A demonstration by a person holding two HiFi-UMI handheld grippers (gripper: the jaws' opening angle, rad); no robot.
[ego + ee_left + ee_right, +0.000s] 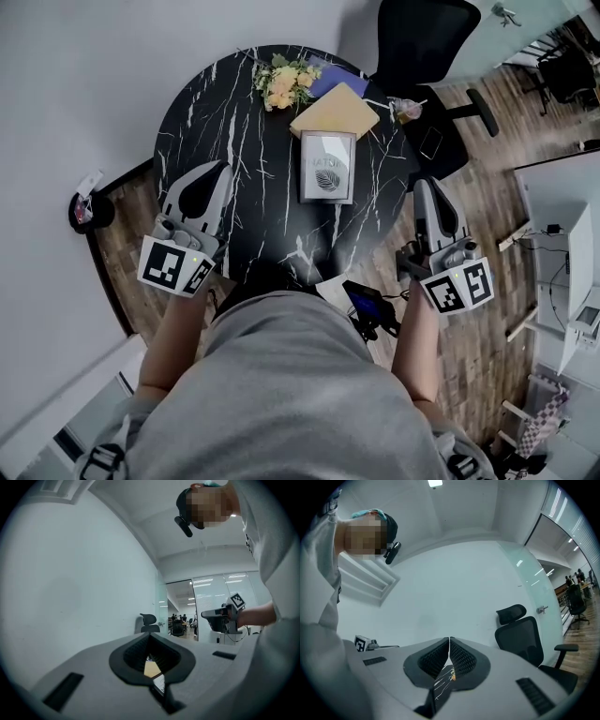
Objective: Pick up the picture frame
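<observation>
The picture frame [327,167] lies flat near the middle of the round black marble table [234,122]; it has a grey border and a leaf print. My left gripper [225,166] hovers level over the table's near left part, to the left of the frame and apart from it, its jaws shut and empty. My right gripper [421,180] hangs just off the table's right edge, right of the frame, also shut on nothing. In the left gripper view the tips of the left gripper [149,634] meet. The right gripper [449,639] shows closed tips over the veined tabletop.
Beyond the frame lie a yellow envelope [335,111], a purple notebook [337,80] and a bunch of yellow flowers [284,84]. A small cup [405,110] stands at the right rim. A black office chair [422,37] with a phone [431,142] on its seat stands behind.
</observation>
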